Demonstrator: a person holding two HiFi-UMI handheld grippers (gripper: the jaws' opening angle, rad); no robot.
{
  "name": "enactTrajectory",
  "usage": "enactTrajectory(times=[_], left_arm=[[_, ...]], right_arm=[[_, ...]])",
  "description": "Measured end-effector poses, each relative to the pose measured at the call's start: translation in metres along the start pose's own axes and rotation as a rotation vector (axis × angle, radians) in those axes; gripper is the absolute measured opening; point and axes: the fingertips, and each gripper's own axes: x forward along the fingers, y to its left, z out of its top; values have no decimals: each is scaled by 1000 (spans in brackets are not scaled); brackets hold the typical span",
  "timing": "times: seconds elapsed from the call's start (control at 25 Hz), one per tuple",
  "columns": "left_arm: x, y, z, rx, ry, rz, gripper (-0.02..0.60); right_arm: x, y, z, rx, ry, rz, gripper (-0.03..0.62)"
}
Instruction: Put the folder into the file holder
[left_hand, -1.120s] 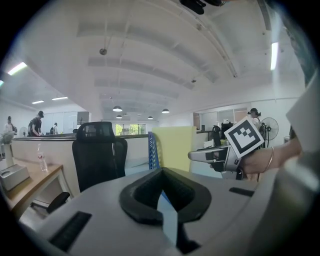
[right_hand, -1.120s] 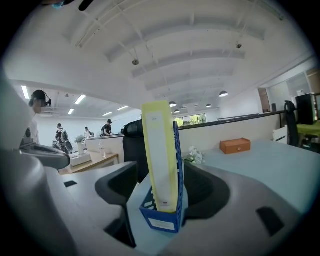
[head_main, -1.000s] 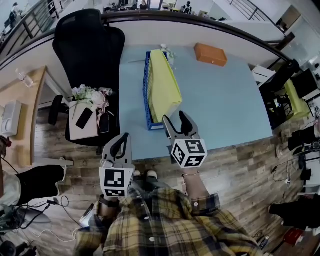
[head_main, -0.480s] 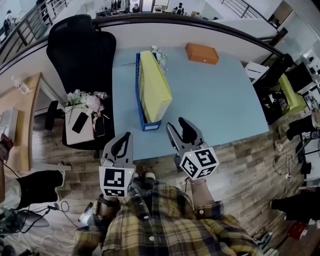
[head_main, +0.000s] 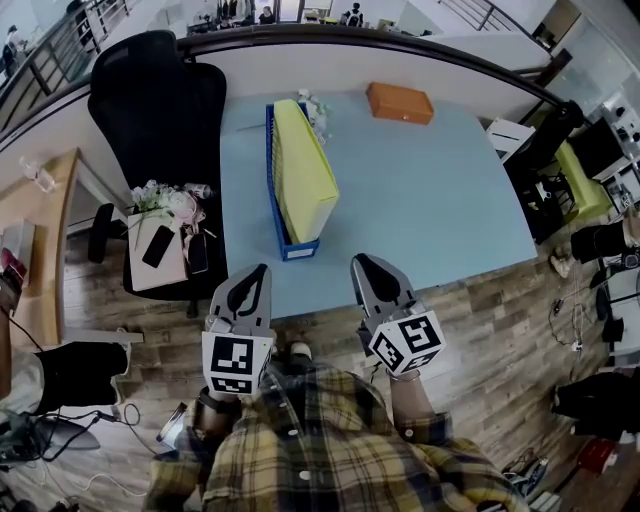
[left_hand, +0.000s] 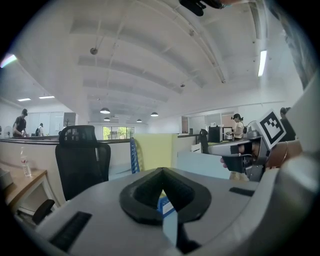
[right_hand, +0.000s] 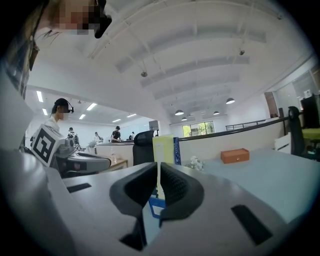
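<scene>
An open-plan office: black swivel chair (head_main: 160, 110), pale blue desk (head_main: 430, 200), long ceiling lights (left_hand: 261, 62).

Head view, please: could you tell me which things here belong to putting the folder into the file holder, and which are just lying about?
Part of the job:
- yellow folder, already standing in the blue file holder
- light blue table under them

Just lying about:
- orange box at the table's far edge
- black office chair
- phone and bouquet, left of the table

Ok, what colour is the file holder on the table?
The file holder is blue, holding a yellow folder. Head view shows it best.
</scene>
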Motion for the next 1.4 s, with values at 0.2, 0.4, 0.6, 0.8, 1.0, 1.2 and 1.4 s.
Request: enactTrajectory(times=[0.2, 0.4, 0.6, 0.8, 1.0, 1.2, 1.4], left_arm=[[1, 1, -2, -4, 4, 2, -9], [0, 3, -5, -9, 6, 6, -9], [1, 4, -6, -13, 9, 9, -9], [-1, 8, -9, -18, 13, 20, -9], [-2, 13, -9, -23, 14, 21, -9], [-3, 16, -13, -22, 14, 28, -9], [-2, 18, -13, -23, 16, 27, -9]], right_arm=[[-10, -9, -4, 11, -1, -29, 3], [-13, -12, -4, -6, -2, -47, 3], [-12, -13, -7, 0, 2, -47, 2], [-11, -13, -6, 9, 4, -48, 2], [-6, -11, -6, 6, 10, -42, 2], [-5, -10, -10, 1, 16, -40, 2], [-4, -10, -10, 2, 20, -43, 2]])
